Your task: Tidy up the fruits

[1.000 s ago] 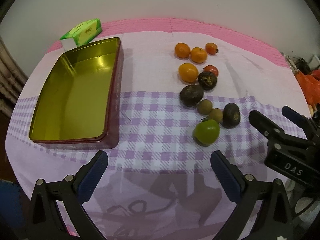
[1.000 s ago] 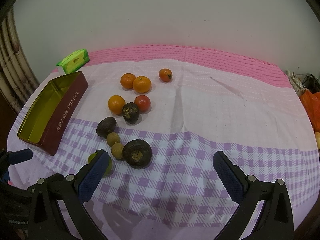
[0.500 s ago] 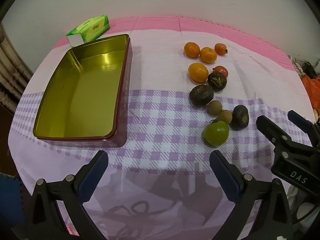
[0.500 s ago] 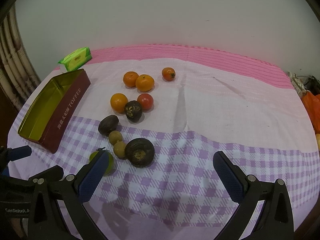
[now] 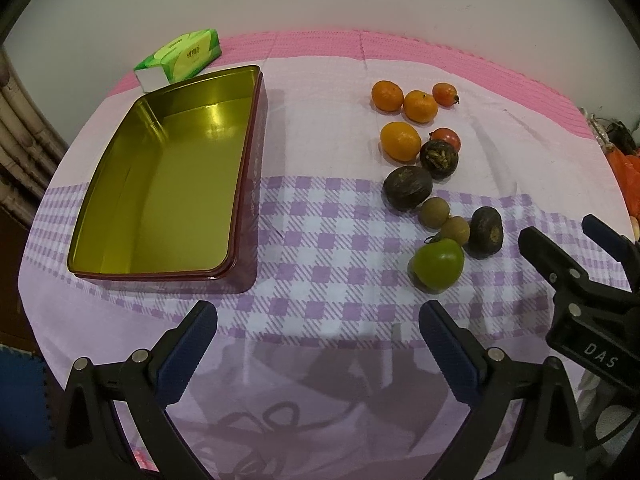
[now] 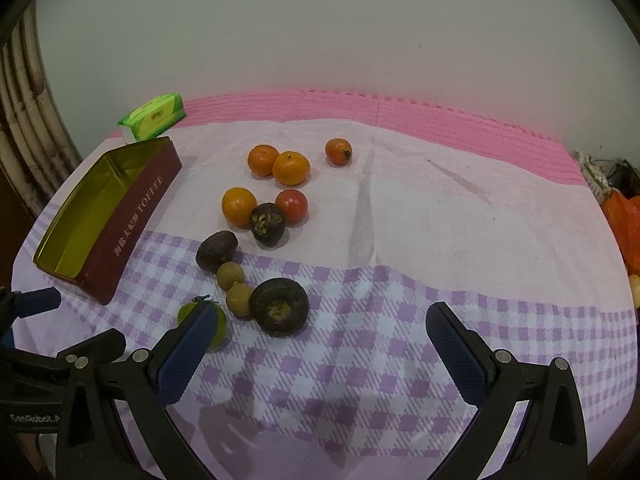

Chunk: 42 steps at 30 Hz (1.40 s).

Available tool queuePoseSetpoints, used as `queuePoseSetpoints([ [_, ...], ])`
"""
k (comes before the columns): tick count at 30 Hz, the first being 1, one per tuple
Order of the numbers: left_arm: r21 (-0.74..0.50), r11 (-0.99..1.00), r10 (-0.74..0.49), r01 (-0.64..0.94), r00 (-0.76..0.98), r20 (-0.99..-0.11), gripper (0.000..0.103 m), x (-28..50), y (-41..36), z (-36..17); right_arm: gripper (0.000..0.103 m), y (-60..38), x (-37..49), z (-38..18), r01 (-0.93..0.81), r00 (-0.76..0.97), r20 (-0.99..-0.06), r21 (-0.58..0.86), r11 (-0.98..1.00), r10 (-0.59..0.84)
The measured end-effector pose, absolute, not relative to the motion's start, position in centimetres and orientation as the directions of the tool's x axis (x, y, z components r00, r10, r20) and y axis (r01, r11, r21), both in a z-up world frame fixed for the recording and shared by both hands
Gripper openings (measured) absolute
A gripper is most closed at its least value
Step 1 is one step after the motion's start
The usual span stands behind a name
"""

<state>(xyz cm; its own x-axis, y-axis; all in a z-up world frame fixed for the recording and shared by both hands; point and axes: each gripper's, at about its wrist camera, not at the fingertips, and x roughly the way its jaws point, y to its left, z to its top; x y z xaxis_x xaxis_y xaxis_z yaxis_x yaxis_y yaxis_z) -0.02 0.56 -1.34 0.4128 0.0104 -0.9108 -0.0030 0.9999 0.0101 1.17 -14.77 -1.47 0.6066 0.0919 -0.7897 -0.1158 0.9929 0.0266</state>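
Note:
An empty gold-lined maroon tin [image 5: 168, 184] lies on the left of the table; it also shows in the right wrist view [image 6: 132, 204]. Several fruits lie loose to its right: oranges [image 5: 400, 141] [image 6: 291, 168], small red tomatoes [image 6: 292, 205], dark round fruits [image 5: 407, 187] [image 6: 279, 306], two brown longans [image 5: 434, 212] and a green fruit [image 5: 437, 264] [image 6: 220, 326]. My left gripper [image 5: 318, 344] is open and empty, near the table's front edge. My right gripper [image 6: 316, 346] is open and empty, just in front of the nearest dark fruit.
A green tissue pack [image 5: 180, 58] sits behind the tin by the wall. The table has a pink and purple-check cloth [image 6: 440, 216]. Orange bags [image 6: 622, 224] lie at the far right edge. A curtain [image 6: 24, 128] hangs at left.
The left gripper's view has shifted so the tin and fruits sit further right and lower. The right gripper has drawn a little closer to the fruits. Both stay open.

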Motion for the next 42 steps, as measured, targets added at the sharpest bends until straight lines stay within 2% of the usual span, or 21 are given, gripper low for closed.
queuePoseSetpoints([
  [22,0.053,0.999,0.051,-0.008,0.441,-0.896,0.100,0.2,0.9,-1.5,0.103,-14.1,1.4,-2.5,-0.166,0.577,-0.811,0.000,0.986,0.097],
  [24,0.052,0.999,0.046,0.000,0.438,-0.898,0.100,0.2,0.9,-1.7,0.097,-14.0,1.5,-2.6,-0.176,0.571,-0.813,0.009,0.984,0.109],
  [26,0.052,0.999,0.043,0.008,0.433,-0.900,0.100,0.3,0.8,-1.9,0.083,-13.8,1.7,-2.7,-0.195,0.566,-0.816,0.009,0.981,0.120],
  [30,0.048,0.998,0.029,0.032,0.431,-0.902,0.100,0.4,0.4,-2.1,0.080,-13.3,2.2,-3.7,-0.229,0.531,-0.835,0.019,0.973,0.141],
  [35,0.042,0.998,0.014,0.057,0.427,-0.904,0.100,0.6,0.0,-2.5,0.068,-12.6,3.2,-4.9,-0.280,0.493,-0.853,0.026,0.960,0.168],
  [42,0.036,0.996,-0.003,0.085,0.415,-0.910,0.100,1.1,-0.6,-3.0,0.063,-12.4,4.4,-6.1,-0.297,0.461,-0.869,0.038,0.954,0.178],
])
